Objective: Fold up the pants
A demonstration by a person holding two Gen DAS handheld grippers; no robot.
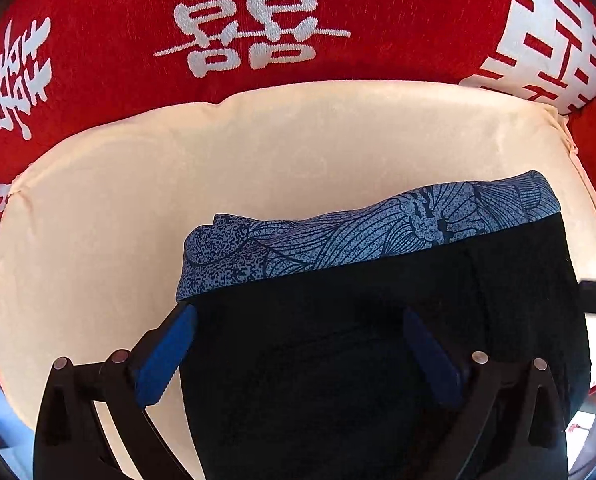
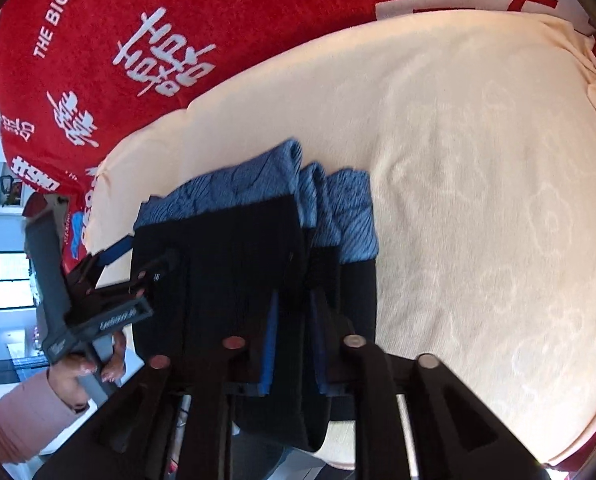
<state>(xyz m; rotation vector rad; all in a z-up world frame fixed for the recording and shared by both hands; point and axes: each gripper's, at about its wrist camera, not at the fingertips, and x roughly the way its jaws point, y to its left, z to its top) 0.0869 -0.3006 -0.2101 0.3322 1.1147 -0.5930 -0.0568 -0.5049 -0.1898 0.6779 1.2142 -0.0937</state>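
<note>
Two grippers at pants (image 1: 338, 360) edge, cream cushion (image 1: 137, 200) beyond.

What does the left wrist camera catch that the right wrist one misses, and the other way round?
Only the left wrist view shows the left gripper from behind, blue-padded fingers spread wide across the black pants with a blue patterned waistband. Only the right wrist view shows the right gripper pinched on the black fabric, a person's hand holding the other grey tool, and windows behind. Both show the pants lying on the cream cushion and the red cloth with white characters.
</note>
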